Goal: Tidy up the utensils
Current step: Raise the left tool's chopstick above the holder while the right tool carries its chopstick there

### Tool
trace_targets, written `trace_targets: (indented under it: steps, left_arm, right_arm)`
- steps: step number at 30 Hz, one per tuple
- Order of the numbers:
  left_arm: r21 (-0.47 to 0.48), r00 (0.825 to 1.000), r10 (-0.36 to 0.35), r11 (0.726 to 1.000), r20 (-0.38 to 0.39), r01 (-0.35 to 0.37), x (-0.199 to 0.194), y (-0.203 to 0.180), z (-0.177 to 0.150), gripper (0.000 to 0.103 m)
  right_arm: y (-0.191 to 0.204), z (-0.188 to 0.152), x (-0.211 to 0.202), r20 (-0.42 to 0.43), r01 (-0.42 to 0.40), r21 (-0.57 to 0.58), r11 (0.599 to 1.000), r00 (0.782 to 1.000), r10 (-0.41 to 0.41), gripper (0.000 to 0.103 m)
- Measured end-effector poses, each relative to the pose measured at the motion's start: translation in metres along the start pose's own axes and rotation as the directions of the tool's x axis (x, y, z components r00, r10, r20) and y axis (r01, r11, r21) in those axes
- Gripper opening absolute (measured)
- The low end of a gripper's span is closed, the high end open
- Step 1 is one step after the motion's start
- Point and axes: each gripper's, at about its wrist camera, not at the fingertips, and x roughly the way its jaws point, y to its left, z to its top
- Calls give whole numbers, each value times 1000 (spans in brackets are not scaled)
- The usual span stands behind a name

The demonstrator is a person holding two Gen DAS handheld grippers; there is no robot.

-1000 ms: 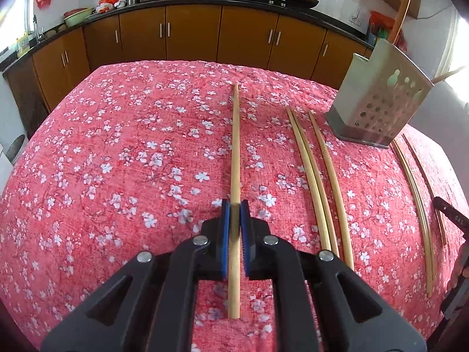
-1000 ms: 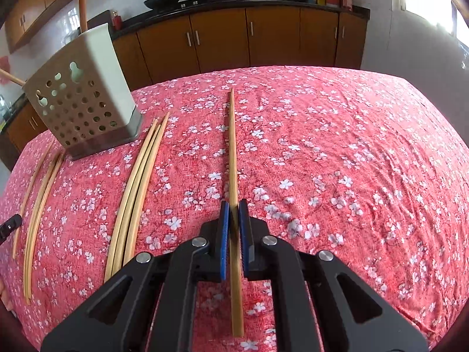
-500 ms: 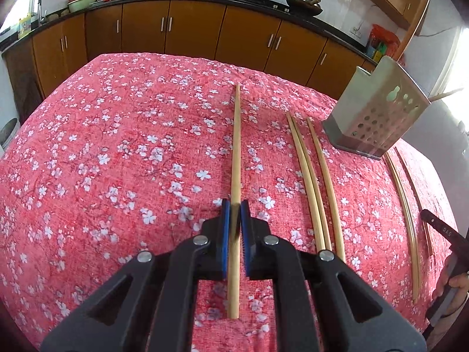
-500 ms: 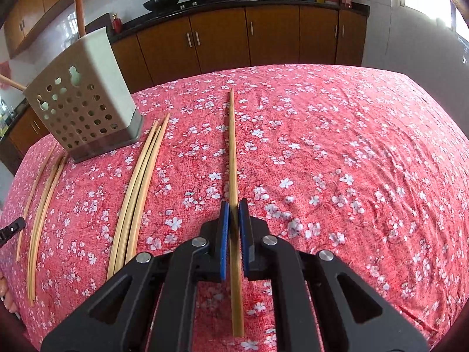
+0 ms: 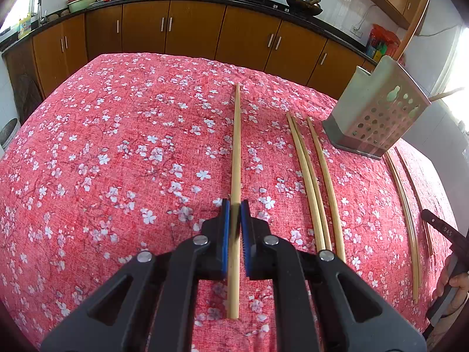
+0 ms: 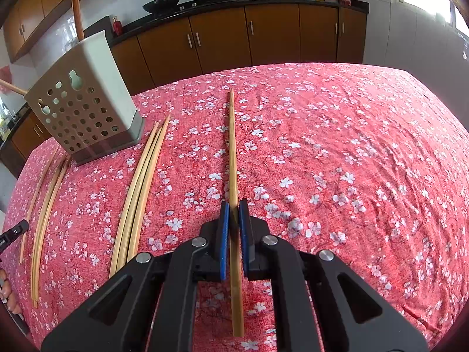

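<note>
My left gripper [image 5: 234,205] is shut on a pale bamboo chopstick [image 5: 236,146] that points forward above the red floral tablecloth. My right gripper [image 6: 233,205] is shut on a darker bamboo chopstick [image 6: 232,146] held the same way. A perforated grey utensil holder [image 5: 378,114] stands at the right in the left wrist view, and at the left in the right wrist view [image 6: 85,108]; two chopsticks stick out of its top. Three loose chopsticks [image 5: 313,176] lie beside it, also seen in the right wrist view [image 6: 140,187].
More chopsticks [image 5: 407,214] lie on the holder's other side, near the table edge, and show in the right wrist view [image 6: 44,214]. The tablecloth [image 5: 117,161] covers the whole table. Brown kitchen cabinets [image 5: 205,32] with woks on the counter stand behind.
Both grippers have risen slightly and tilted, each still gripping its chopstick. The holder and the loose chopsticks have not moved.
</note>
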Motion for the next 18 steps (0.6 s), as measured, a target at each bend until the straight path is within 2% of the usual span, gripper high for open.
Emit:
trace_targets:
  steps: [5,8,14,18]
  left_arm:
    - [6,1000,6,1000,0,-6,0,-1,0,10]
    - [59,999,49,997,-2,-49,-1,-9,-2,10]
    - [77,999,50,996,-4,-50,-8,-10,-11,9]
    - [112,997,80,990,-3,-80,-9,-16,-11,8]
  right_arm:
    - [2,1,-1,1,7,-2,1000,1000,-7,8]
    - [9,-4,-5,0,39,-44,998,999,-39,8]
    - [6,-14,-14,-3,16,-39,999,1000,-17,8]
    - [8,-13,-16,-3,31,-50,998,1000,-31,8]
